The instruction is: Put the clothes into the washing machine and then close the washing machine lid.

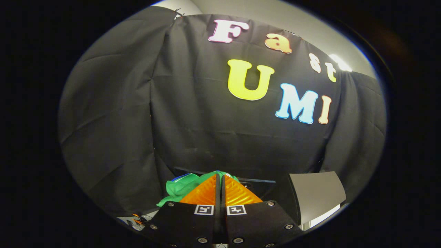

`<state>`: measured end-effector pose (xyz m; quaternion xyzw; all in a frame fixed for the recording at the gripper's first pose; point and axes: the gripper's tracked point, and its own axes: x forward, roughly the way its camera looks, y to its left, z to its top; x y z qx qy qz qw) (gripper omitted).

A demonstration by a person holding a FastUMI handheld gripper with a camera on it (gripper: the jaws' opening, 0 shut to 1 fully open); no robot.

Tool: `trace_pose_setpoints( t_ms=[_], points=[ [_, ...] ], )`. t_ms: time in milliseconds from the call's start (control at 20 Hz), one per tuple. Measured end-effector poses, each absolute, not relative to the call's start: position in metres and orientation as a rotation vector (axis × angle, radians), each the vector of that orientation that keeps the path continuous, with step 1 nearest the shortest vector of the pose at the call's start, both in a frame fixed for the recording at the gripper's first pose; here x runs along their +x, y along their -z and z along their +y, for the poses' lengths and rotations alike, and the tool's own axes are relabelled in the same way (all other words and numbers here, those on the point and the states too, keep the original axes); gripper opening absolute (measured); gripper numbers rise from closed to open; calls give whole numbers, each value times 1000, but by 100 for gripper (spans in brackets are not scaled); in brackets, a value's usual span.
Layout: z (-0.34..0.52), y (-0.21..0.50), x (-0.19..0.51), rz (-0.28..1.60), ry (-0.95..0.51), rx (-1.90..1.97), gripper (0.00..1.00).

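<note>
At the bottom centre of the frame the gripper [220, 177] has its two fingers drawn almost together, only a thin slit between them, and green fabric shows at and around the tips. They seem to pinch the green garment [182, 187], though the contact itself is hidden. The cloth bunches to the left of the fingers and hangs down toward lower left, with a blue edge showing. Just beyond lies a dark rim, possibly the washing machine [256, 182]; I cannot tell what it holds. At lower right a pale grey panel [317, 194] stands tilted, perhaps the lid. Behind everything hangs the black cloth wall [137, 113].
</note>
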<state>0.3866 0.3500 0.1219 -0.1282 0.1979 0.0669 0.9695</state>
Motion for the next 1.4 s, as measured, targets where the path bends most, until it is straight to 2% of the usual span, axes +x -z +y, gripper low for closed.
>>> trace_pose_setpoints(
  t_ms=[250,1050,1400],
  points=[
    [360,-76,393,459,-141,-293,0],
    [321,65,432,690,-86,-312,0],
    [325,111,441,732,-128,-330,0]
  ],
)
